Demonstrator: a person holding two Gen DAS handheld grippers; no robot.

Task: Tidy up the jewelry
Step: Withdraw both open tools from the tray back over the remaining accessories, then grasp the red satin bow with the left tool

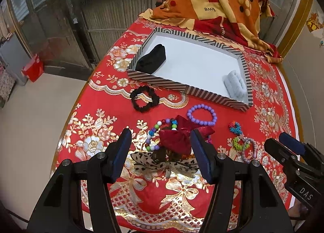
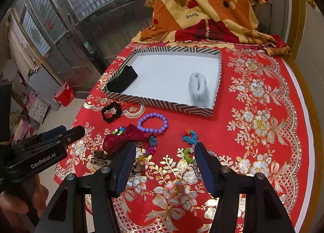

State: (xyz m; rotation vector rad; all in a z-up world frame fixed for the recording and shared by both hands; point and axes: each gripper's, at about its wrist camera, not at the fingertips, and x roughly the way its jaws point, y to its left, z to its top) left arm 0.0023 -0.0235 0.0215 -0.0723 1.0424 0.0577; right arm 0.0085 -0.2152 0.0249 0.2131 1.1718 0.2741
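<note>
both grippers, left gripper [image 1: 159,151] and right gripper [image 2: 165,162], jaws spread, face two bows, one purple bracelet [image 1: 201,114], one tray [image 1: 158,83].

A glossy red cloth [image 1: 97,99] with shiny gold-foil flowers covered the bench. The striped box [image 1: 160,82] looked like matt cardboard with a smooth white floor. The purple bead bracelet [image 1: 201,114] shone like polished plastic; the black scrunchie [image 1: 141,99] was soft, matt fabric, and the red bow [image 1: 178,133] had a velvety nap. The tongs' blue pads [image 1: 121,151] appeared matt and finely textured.
</note>
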